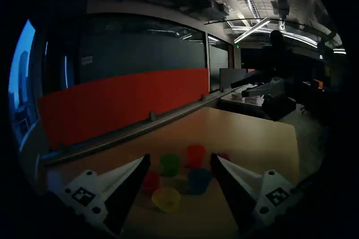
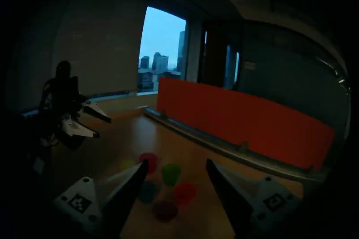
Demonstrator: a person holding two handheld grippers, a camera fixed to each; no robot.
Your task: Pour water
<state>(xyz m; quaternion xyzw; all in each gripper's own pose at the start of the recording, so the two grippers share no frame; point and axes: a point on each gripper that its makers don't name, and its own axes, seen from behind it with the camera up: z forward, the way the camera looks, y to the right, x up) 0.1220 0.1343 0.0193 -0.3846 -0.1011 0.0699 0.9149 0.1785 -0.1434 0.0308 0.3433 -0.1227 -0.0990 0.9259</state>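
The light is dim. On the wooden desk [image 1: 251, 140], just ahead of my left claw [image 1: 179, 156], a green cup [image 1: 169, 163], a red cup [image 1: 195, 155], a blue cup [image 1: 199, 180] and a yellow cup [image 1: 166, 197] sit close together. The green and red ones stand upright, long axis vertical, mouths up. I cannot tell whether any holds water. My left claw and right claw [image 2: 176, 162] both have fingers spread wide, gripping nothing.

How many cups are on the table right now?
6, clustered together: green cup, orange-red cup beside it, blue cup, yellow cup nearest, red cup, and pink cup partly hidden behind a finger of the left gripper. Right gripper view also shows six.
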